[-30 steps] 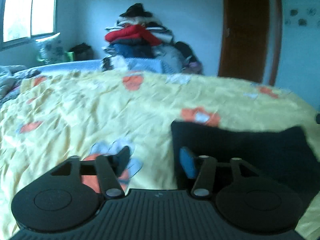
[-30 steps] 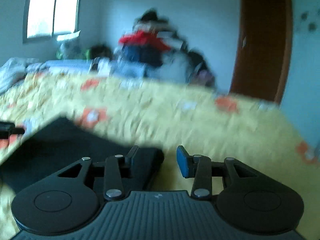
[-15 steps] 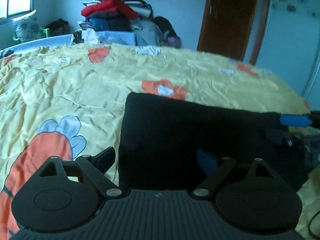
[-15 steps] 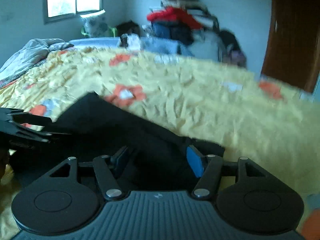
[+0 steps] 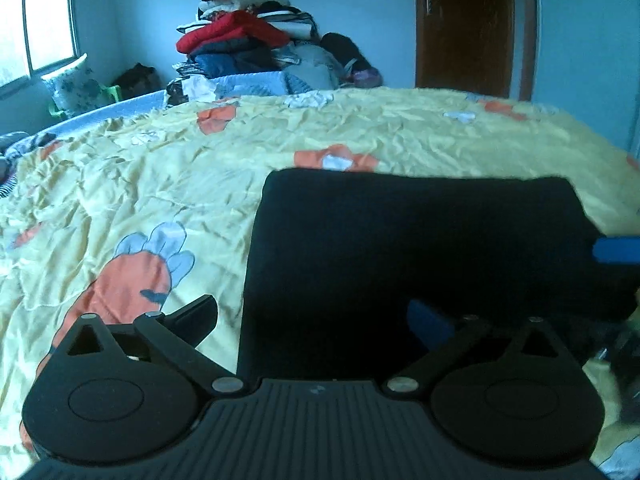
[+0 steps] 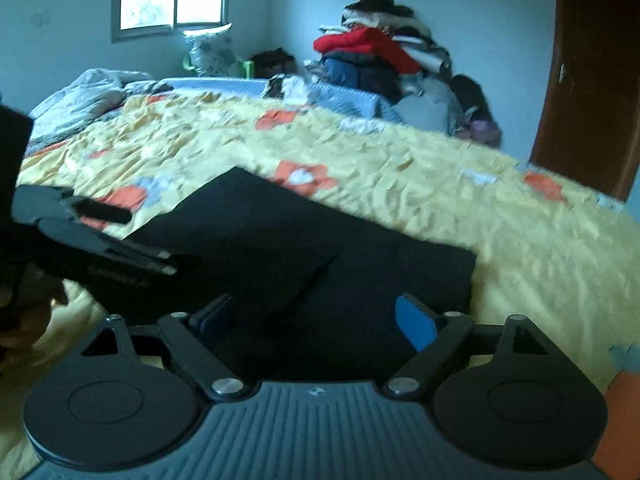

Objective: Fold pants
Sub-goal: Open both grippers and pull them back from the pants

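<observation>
Lying dark and flat on the yellow bedspread [image 5: 160, 184], the pants [image 5: 420, 248] are seen as a neat rectangle, near edge close under both tools. The left gripper [image 5: 316, 320] is spread wide, its jaws having just been opening; one finger hangs over bare bedspread to the left of the cloth, the blue-padded one over the cloth itself, and nothing is pinched. The right gripper [image 6: 316, 320] is released too, its jaws likewise just widened, with the pants' near right part below and between them but no pad pressing. In the right view a diagonal fold edge is shown across the pants [image 6: 320, 248], one layer resting on another, so a fold looks already laid down. The left gripper [image 6: 104, 232] is seen low at the pants' left side.

The step in hand is judged to be the let-go after a fold, or the set-up for the next one; which of the two cannot be told. If another fold is wanted, the near corners would need to be pinched through all layers, lifted together and carried toward the far edge, kept level so the layers are not dragged askew. Beyond the bed, a clothes pile [image 5: 244, 40] is stacked by the door [image 5: 464, 24].
</observation>
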A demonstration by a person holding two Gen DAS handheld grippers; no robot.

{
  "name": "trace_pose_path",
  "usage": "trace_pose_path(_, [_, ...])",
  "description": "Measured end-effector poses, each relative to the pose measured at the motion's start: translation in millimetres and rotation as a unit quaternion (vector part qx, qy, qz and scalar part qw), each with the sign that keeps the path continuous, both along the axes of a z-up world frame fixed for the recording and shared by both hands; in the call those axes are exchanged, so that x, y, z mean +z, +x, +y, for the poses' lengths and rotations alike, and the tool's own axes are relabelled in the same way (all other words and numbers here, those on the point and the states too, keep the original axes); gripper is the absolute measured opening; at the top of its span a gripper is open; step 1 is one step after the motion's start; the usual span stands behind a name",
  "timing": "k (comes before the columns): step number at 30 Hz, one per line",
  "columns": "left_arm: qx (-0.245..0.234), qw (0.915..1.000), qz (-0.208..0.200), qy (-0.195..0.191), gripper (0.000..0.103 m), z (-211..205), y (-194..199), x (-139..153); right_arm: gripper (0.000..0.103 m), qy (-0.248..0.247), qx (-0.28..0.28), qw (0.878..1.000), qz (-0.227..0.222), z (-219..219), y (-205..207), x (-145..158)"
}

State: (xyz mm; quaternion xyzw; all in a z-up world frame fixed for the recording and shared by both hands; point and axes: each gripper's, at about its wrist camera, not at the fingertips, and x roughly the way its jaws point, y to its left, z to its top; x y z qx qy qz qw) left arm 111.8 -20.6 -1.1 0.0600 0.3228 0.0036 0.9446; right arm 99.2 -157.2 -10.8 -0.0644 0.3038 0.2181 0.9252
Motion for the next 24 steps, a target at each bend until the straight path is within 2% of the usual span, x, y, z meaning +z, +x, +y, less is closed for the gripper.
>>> trace_pose_path(3, [0.001,0.9998,-0.015,0.009,0.103,-3.3,-6.8,-2.2,0.093,0.019,-0.015,1.000,0.008,-5.5,-0.8,-9.5])
trace_pose_path(6, [0.001,0.9997,-0.019,0.018,0.103,-3.3,-9.9,-1.2,0.095,0.044,-0.045,0.998,0.012,-9.2,-5.7,1.3])
trace_pose_path(7, [0.004,0.9997,-0.017,0.016,0.103,-1.9,-11.4,0.5,0.102,0.055,-0.055,0.997,0.014,-10.8,-8.4,5.1])
trace_pose_path(10, [0.012,0.9998,-0.014,0.003,0.103,2.2,-17.7,4.9,0.103,0.085,-0.077,0.993,0.025,-14.1,-17.0,11.1])
trace_pose_path(17, [0.020,0.9996,-0.014,-0.011,0.103,6.3,-42.4,10.4,0.103,0.060,-0.123,0.990,0.041,-0.8,-40.0,15.9])
trace_pose_path(24, [0.021,0.9994,-0.004,-0.027,0.103,8.8,-69.5,12.2,0.103,0.083,-0.125,0.988,0.040,2.7,-64.7,11.6])
